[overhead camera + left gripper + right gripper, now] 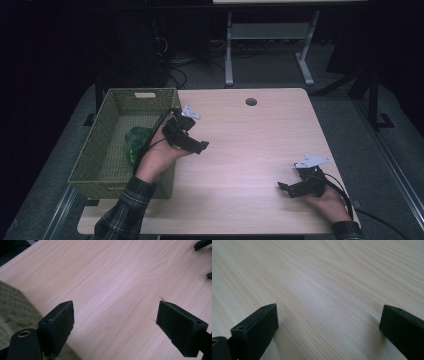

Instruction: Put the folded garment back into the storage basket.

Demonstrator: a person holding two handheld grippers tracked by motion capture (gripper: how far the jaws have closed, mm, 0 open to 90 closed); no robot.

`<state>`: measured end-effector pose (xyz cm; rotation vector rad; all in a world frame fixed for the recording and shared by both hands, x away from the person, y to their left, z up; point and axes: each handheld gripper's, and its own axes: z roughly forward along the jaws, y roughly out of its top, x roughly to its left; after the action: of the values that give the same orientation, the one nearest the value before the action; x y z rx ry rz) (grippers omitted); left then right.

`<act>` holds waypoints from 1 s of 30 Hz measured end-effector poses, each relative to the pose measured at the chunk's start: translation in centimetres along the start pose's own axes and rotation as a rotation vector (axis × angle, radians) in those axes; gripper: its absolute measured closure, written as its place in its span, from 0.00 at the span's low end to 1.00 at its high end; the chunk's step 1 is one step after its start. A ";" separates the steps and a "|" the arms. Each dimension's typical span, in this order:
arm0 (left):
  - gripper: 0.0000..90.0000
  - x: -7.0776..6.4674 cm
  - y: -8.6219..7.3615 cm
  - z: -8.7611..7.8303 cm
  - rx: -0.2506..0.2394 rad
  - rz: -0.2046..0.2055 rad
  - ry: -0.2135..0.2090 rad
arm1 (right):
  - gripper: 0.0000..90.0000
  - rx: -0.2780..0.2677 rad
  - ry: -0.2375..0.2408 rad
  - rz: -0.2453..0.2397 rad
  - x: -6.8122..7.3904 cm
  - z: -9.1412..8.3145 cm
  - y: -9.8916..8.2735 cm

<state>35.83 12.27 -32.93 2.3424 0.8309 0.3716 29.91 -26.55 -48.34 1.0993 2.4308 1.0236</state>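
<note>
1. Light wooden table [250, 145]: bare across its middle; small round hole near the far edge.
2. Olive-green woven rectangular basket [95, 145]: along the left edge, long axis running near to far.
3. Crumpled green leafy item [136, 141]: inside the basket, by its right wall; likely the thing being handled.
4. Left gripper [192, 142]: just right of the basket, nearer the item, jaws spread wide, holding nothing, pointing rightward.
5. Right gripper [286, 188]: near-right corner, low over the table, jaws apart, nothing held.

Overhead light is illuminating the wooden table [250, 150] while surroundings are staying dark. The high view is appearing soft and grainy. A pale sheen is crossing the wood in both gripper views.
</note>
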 end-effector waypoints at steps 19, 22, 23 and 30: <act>0.16 -6.4 -3.8 9.1 0.005 0.080 -0.082 | 0.02 0.000 0.000 -0.001 0.0 0.0 0.0; 0.16 -6.7 -4.6 10.1 0.006 0.079 -0.092 | 0.02 0.002 0.000 -0.002 0.0 0.0 0.0; 0.16 -6.8 -4.9 10.5 0.010 0.074 -0.096 | 0.02 0.002 0.000 -0.001 0.0 0.0 0.0; 0.16 -7.2 -6.3 12.0 0.028 0.062 -0.117 | 0.02 0.001 0.000 -0.002 0.0 0.0 0.0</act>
<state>32.70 5.90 -46.56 2.3945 0.7137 0.2474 29.91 -26.56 -48.34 1.0973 2.4318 1.0216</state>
